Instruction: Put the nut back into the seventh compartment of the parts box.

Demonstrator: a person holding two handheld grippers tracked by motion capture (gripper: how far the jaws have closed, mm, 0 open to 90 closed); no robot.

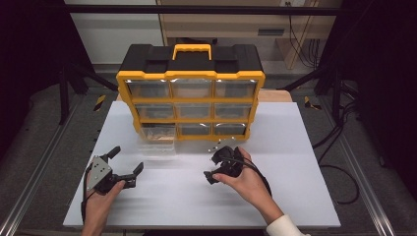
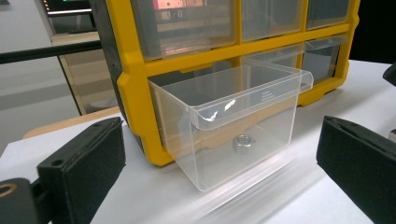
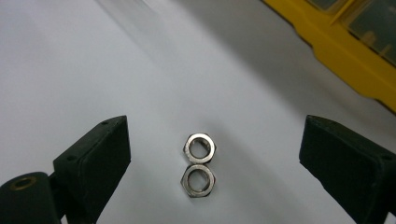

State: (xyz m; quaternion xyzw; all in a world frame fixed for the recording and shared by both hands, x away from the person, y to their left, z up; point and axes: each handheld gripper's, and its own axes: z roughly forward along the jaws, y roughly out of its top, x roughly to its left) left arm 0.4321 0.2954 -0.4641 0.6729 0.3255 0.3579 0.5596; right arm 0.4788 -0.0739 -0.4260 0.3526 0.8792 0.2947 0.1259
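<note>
On the white table (image 1: 295,147) stands the yellow organizer (image 1: 191,98), the landmark here. Its bottom-left clear drawer (image 2: 229,121) is pulled out in front of it, one nut (image 2: 243,143) already inside. The left claw (image 1: 126,165), wide open and empty, waits just in front of that drawer. Before the organizer's right half, the right claw (image 3: 210,158) hangs wide open, empty, over two hex nuts (image 3: 199,167) that touch each other, midway between its jaws. The risk: closing now may catch both nuts, or squeeze one sideways so it skids off across the smooth table.
</note>
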